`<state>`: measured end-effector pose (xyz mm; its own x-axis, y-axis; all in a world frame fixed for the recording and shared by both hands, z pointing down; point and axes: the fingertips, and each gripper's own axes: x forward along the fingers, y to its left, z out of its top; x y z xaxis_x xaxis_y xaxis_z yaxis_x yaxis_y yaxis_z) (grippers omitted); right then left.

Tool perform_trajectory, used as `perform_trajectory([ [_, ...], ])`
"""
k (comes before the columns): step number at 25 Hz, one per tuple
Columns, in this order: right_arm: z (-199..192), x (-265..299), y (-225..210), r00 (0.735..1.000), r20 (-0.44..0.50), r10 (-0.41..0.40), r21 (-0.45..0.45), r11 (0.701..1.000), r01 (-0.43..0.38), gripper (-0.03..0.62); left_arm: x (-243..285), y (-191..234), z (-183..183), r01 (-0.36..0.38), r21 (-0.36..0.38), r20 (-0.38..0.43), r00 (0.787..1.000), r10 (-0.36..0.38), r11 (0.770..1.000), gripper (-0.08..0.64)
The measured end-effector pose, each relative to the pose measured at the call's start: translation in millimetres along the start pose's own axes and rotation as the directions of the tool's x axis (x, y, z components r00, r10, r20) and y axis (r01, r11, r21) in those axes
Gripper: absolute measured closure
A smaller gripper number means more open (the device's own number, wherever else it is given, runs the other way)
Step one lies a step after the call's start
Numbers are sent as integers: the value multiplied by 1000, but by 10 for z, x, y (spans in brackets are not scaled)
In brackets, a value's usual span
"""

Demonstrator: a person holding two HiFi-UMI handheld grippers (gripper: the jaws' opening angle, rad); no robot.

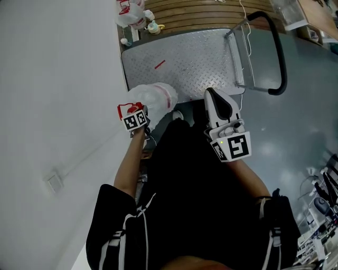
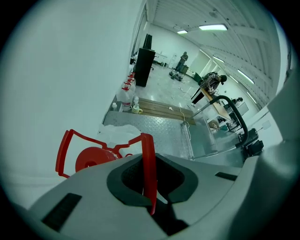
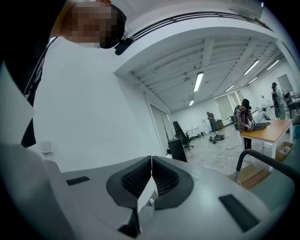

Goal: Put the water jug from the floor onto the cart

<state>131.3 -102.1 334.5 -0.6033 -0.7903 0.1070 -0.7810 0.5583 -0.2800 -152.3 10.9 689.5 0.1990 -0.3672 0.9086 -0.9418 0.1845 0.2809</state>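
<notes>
water jug (image 1: 157, 98): translucent body, red label band, red cap (image 2: 91, 159), red carry handle (image 2: 148, 164). it hangs directly below the left gripper (image 1: 133, 112), which points steeply down. that gripper's jaws are clamped on one upright bar of the handle, and the rest of the handle loop and the cap stand just ahead of them. seen from the head view, the jug sits over the near left corner of the cart (image 1: 195, 63). whether its base touches the diamond-plate deck cannot be told.

right gripper (image 3: 151, 174): jaws pressed together, nothing between them. it is held about level, to the right of the left gripper and clear of the jug.

cart deck lies ahead of both grippers. its black push handle (image 1: 280, 58) stands ahead and to the right of the right gripper. beyond the deck are wooden slats (image 1: 206, 10) and more jugs (image 1: 129, 13) against the white wall (image 1: 53, 79), ahead of the left gripper.
</notes>
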Motion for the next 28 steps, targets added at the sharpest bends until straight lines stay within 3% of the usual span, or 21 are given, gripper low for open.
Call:
perform_trajectory([
  [5,-9,190,-299,997,-56,48,-12,999,-49,574,230,-324,420,-12,38,-3,1000,12,999,520],
  [11,47,379,-723,996,-81,33,-8,999,-34,574,602,-706,849,-21,77,-34,999,24,997,518],
  [17,161,577,-972,996,-81,25,-16,1000,-26,574,846,-955,1353,-1,61,-2,1000,1,998,518],
  [28,51,479,-1520,992,-113,-51,14,999,53,573,1507,-1449,1564,61,-2,-40,997,-61,998,517],
])
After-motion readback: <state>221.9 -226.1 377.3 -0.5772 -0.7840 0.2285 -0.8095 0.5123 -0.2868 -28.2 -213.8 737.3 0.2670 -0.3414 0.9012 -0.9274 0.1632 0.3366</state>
